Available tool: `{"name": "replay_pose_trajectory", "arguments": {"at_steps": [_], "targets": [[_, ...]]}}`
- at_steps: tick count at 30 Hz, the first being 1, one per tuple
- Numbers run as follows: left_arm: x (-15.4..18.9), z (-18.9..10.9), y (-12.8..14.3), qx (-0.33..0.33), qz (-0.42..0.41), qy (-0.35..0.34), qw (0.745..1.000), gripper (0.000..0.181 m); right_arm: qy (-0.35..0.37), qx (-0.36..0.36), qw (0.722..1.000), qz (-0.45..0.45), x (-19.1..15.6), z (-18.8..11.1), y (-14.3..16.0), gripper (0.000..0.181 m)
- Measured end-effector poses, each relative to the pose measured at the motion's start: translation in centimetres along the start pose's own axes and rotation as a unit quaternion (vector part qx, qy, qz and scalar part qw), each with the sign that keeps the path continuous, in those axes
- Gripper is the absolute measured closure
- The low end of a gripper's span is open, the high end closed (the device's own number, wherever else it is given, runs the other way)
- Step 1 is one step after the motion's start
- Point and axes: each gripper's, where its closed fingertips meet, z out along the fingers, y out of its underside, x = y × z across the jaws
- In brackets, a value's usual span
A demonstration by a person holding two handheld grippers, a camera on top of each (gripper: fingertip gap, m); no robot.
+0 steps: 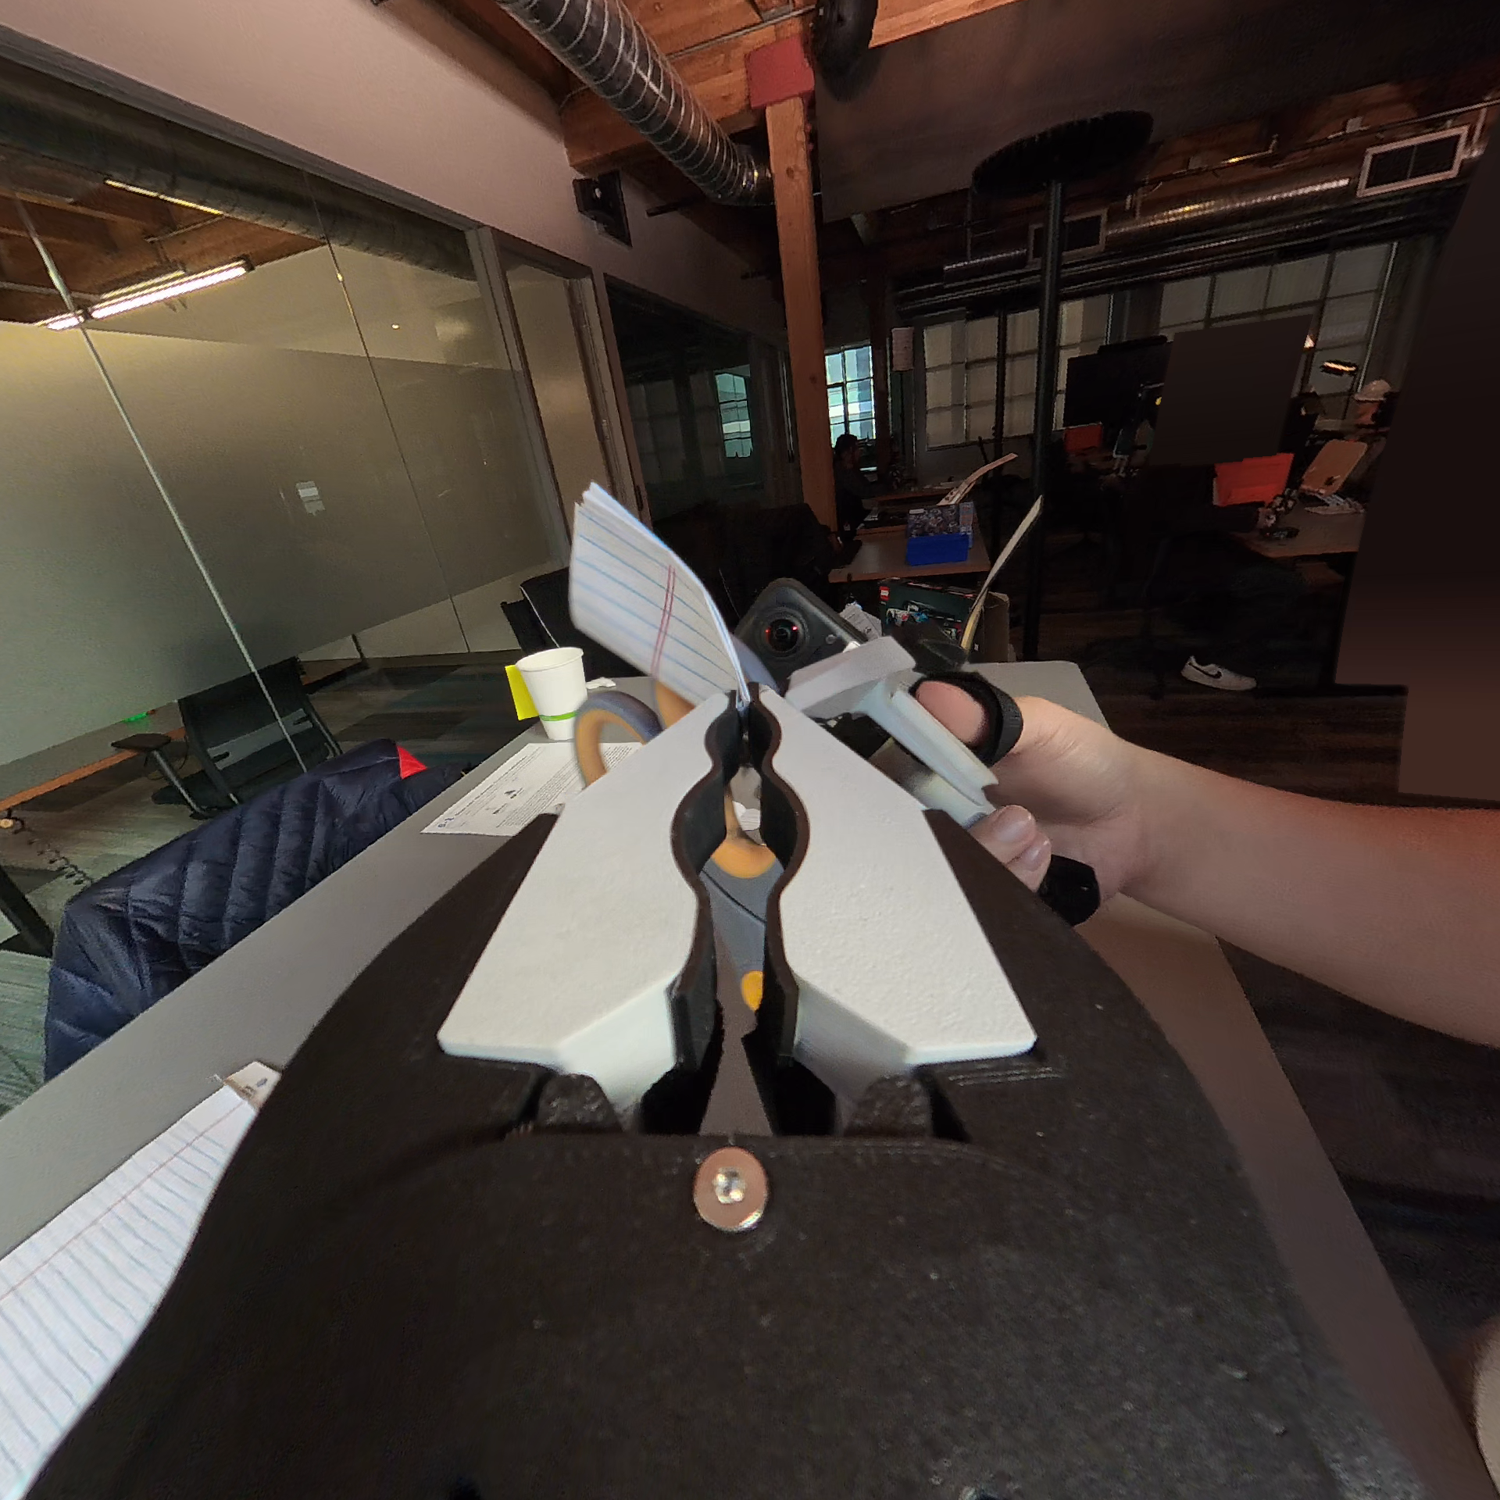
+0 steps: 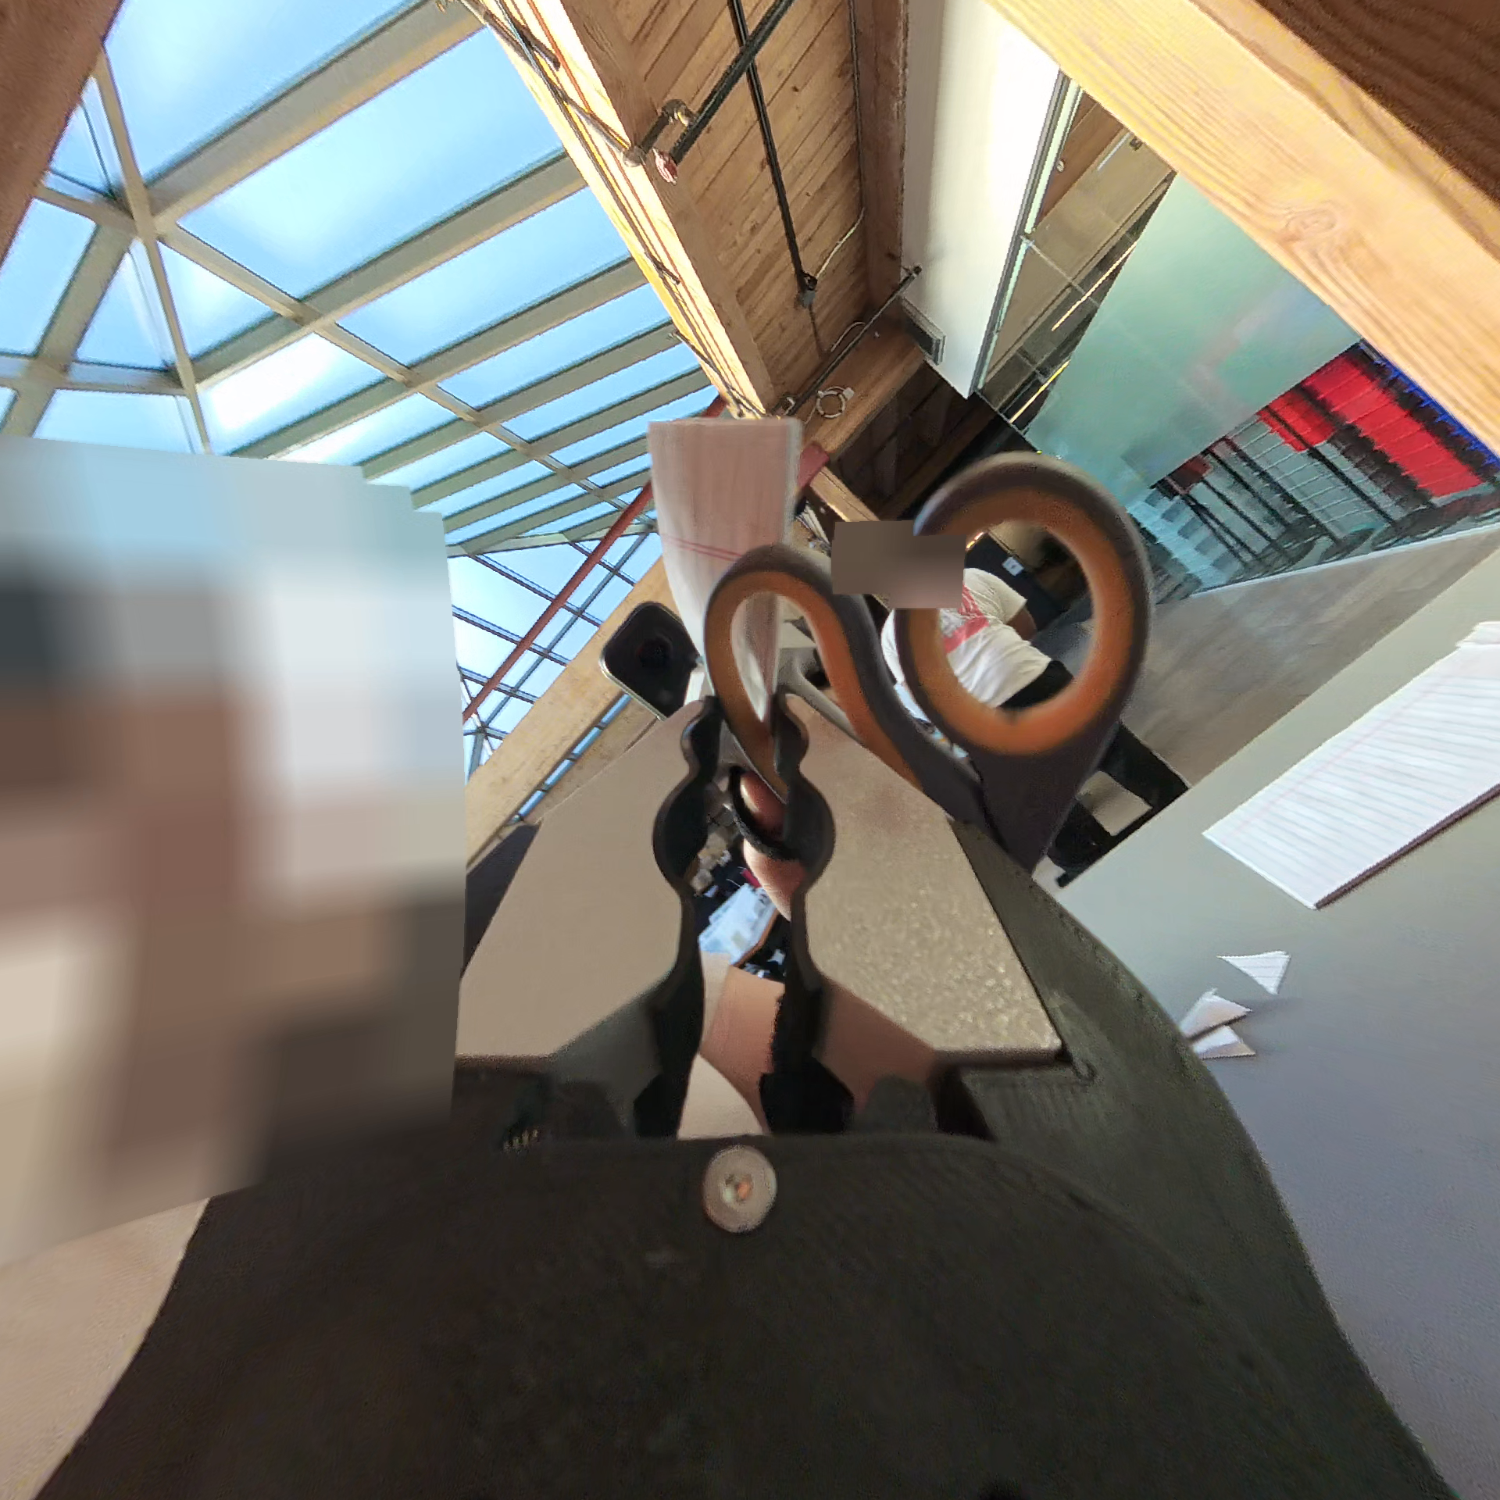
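Two grippers meet in mid-air above a grey table: the left gripper, raised and level, pinches a folded piece of lined paper at its closed tips. The right gripper, tilted ceilingward and held by a hand, clamps one handle loop of the orange-and-grey scissors. Only the left view shows a white paper cup and lined pad; the blades seem hidden below.
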Motion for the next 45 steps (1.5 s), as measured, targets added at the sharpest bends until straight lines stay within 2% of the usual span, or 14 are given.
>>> {"name": "replay_pose_trajectory", "arguments": {"at_steps": [1,7,10,16,21,26,29,32,34,36,38,40,42,45], "targets": [[-0.6,-0.4,-0.1,0.000,-0.014,0.001,1.000,0.181,0.017,-0.010,1.000,-0.014,0.8,-0.2,0.0,0.174],[-6.5,-4.3,0.0,-0.004,-0.167,0.011,0.986,0.181,0.060,-0.120,0.980,-0.147,3.8,0.7,2.3,0.177],[-9.6,-6.7,-0.2,0.017,-0.218,0.001,0.976,0.181,0.117,-0.208,0.933,-0.270,6.0,1.4,3.5,0.177],[-12.8,-9.9,1.4,-0.030,-0.223,-0.047,0.973,0.181,0.102,-0.427,0.748,-0.498,10.1,2.5,9.4,0.176],[-13.5,-10.9,1.7,-0.027,-0.239,-0.051,0.969,0.181,0.047,-0.579,0.523,-0.624,12.6,-0.5,16.3,0.176],[-13.1,-10.9,5.0,-0.090,-0.279,-0.042,0.955,0.181,-0.008,-0.646,0.406,-0.647,13.6,-5.9,19.5,0.172],[-12.3,-10.8,7.1,-0.123,-0.300,-0.040,0.945,0.181,-0.011,-0.685,0.366,-0.629,14.3,-9.0,19.0,0.170],[-10.1,-11.0,9.3,-0.160,-0.314,-0.042,0.935,0.181,0.031,-0.705,0.360,-0.610,14.9,-10.9,17.3,0.163],[-7.8,-11.8,11.6,-0.190,-0.318,-0.058,0.927,0.181,0.107,-0.716,0.387,-0.571,15.4,-12.2,15.4,0.159],[-5.0,-12.9,14.4,-0.225,-0.315,-0.082,0.918,0.181,0.203,-0.685,0.502,-0.488,14.9,-12.2,14.5,0.160],[-2.8,-14.2,16.8,-0.243,-0.309,-0.122,0.911,0.181,0.310,-0.599,0.678,-0.291,13.1,-10.2,15.5,0.164],[-1.3,-15.2,18.6,-0.251,-0.299,-0.166,0.906,0.181,0.347,-0.495,0.789,-0.114,11.6,-7.4,16.8,0.162],[0.0,-15.4,19.8,-0.253,-0.311,-0.182,0.898,0.181,0.376,-0.439,0.813,-0.067,11.7,-6.2,17.5,0.166],[2.1,-15.0,21.2,-0.287,-0.320,-0.176,0.886,0.181,0.451,-0.444,0.768,-0.101,13.4,-7.6,18.3,0.150]]}}
